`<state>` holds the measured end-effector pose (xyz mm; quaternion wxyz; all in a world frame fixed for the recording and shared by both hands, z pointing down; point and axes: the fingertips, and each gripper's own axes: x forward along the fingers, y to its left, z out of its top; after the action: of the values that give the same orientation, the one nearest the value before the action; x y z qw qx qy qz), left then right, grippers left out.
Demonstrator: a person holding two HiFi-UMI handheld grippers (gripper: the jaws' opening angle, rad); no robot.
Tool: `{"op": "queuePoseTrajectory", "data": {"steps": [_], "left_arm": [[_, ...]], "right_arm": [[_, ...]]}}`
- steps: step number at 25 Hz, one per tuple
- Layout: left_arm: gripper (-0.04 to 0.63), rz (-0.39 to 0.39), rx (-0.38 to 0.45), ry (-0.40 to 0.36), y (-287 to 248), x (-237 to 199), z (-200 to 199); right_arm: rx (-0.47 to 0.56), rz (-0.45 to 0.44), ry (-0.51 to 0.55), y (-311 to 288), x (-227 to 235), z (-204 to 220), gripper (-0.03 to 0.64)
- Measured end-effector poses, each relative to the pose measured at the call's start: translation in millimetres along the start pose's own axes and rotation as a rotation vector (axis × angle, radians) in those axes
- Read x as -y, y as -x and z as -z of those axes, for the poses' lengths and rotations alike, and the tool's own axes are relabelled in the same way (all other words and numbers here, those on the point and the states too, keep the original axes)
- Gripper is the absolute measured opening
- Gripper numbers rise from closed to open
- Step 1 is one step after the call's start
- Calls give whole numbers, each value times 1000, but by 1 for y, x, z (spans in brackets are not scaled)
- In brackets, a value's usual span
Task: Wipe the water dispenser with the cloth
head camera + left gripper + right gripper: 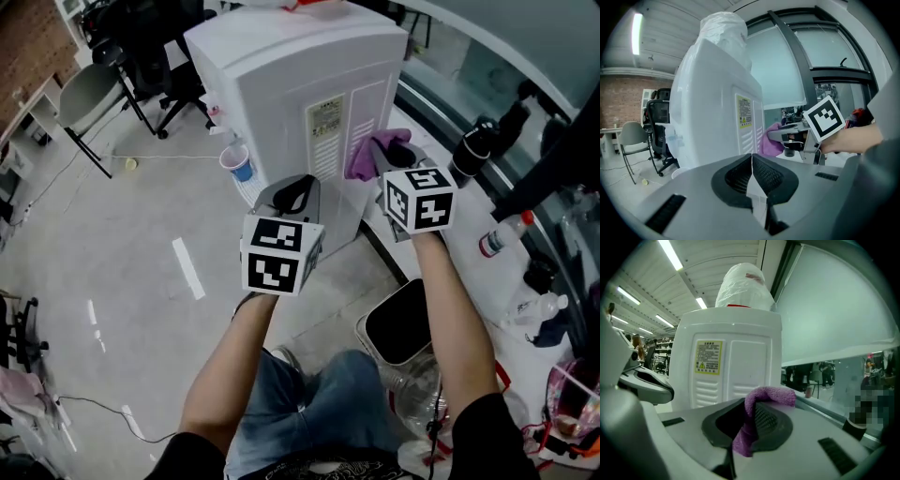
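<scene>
Right gripper [392, 161] fingers pinch purple cloth [761, 411] at the dispenser [300, 103] rear panel; left gripper [752, 176] beside dispenser, fingers closed, empty.

From the head we look steeply down over both forearms onto the top and labelled panel [325, 117] of the water dispenser [281, 75], with the left claw [295, 192] and right claw [394, 150] close beneath us. The left claw's camera sits low and near, looking up along its closed jaws at that panel from an angle, the right claw at its right. The right claw's camera looks past the cloth [768, 395] pinched in its jaws, facing the same panel almost squarely, the left claw at its left edge.
</scene>
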<state>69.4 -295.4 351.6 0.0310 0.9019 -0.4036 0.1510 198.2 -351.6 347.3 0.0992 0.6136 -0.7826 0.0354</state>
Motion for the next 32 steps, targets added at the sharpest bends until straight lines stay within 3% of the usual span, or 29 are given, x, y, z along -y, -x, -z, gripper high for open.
{"op": "queuePoseTrajectory", "data": {"steps": [12, 26, 32], "left_arm": [[28, -55, 6, -14, -13, -9, 72], [28, -86, 32, 16, -28, -15, 111], [28, -88, 48, 44, -28, -16, 107]], "right_arm": [[-47, -4, -16, -18, -9, 113, 32], [-148, -26, -21, -48, -26, 234, 32], [-211, -22, -45, -59, -26, 282, 32]]}}
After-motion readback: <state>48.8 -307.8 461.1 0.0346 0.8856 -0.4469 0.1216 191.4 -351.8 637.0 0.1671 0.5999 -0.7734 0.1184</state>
